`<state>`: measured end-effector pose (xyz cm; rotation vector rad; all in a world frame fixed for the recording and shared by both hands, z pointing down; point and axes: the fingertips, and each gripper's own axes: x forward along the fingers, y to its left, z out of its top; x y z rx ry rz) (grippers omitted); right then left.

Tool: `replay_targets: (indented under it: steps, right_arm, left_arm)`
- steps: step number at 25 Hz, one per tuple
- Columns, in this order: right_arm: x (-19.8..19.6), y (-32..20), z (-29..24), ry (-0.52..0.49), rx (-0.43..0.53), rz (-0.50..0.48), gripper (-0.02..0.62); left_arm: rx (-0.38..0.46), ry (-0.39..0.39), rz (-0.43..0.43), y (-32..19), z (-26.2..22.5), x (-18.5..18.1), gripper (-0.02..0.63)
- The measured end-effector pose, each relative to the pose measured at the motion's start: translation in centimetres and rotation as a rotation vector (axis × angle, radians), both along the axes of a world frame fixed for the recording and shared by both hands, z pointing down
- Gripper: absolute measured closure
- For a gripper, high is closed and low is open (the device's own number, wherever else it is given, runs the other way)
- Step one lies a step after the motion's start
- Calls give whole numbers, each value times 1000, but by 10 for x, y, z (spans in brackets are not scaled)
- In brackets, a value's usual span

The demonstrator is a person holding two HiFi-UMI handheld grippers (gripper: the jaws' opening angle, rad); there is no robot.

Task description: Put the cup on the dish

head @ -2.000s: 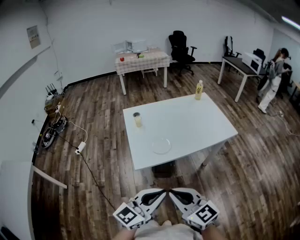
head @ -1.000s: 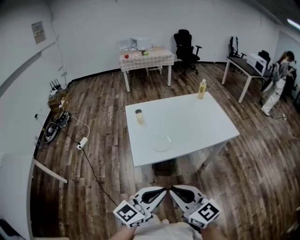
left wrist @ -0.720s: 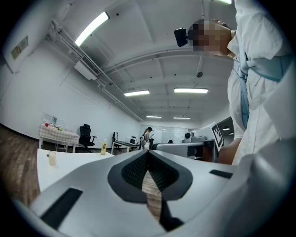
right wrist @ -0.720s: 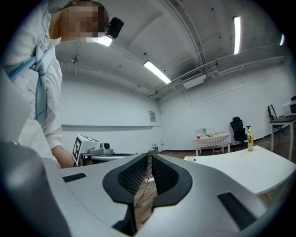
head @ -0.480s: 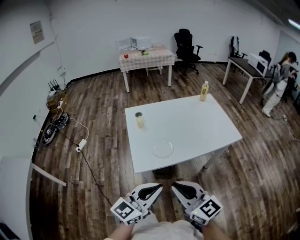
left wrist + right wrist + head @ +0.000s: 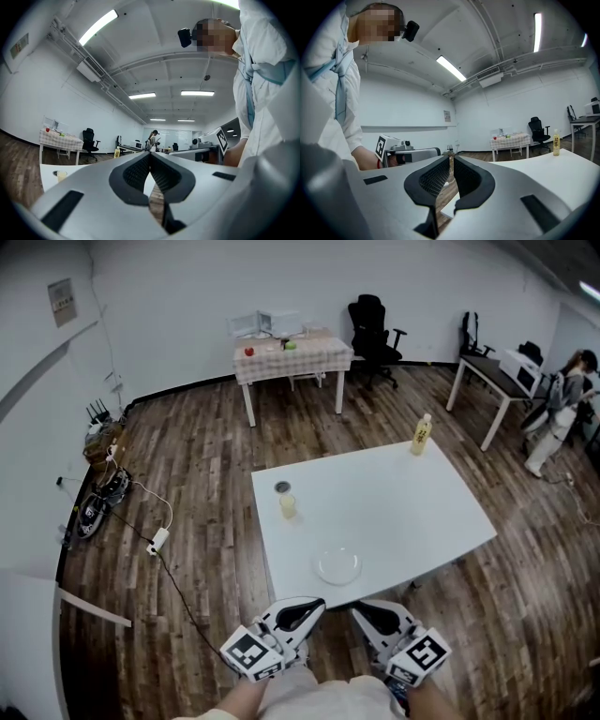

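Note:
A small cup of pale liquid stands near the left edge of the white table. The clear round dish lies near the table's front edge, apart from the cup. Both grippers are held low in front of the person, just short of that front edge. My left gripper is shut and holds nothing; its jaws meet at the tips in the left gripper view, where the cup shows far left. My right gripper also looks shut and holds nothing.
A yellow bottle stands at the table's far right corner. Behind are a checkered table, an office chair, a desk and a person at the right. Cables and a power strip lie on the wood floor at the left.
The table has come nearer in the head view; its front edge and the dish now lie just beyond the grippers' tips. Both grippers stay shut and side by side.

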<state>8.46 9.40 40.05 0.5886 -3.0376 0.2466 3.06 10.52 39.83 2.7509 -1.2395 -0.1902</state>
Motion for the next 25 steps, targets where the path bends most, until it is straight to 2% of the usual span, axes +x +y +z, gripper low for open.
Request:
replay_targets:
  steps: [16, 21, 25]
  right_arm:
    - [-93, -76, 14, 4, -43, 28, 561]
    - [-109, -94, 16, 18, -33, 50, 561]
    - [-110, -105, 23, 39, -34, 60, 561]
  left_arm:
    - [-10, 18, 62, -74, 13, -84, 606]
    - [14, 38, 72, -95, 7, -99, 606]
    - [-2, 44, 75, -106, 18, -106, 606]
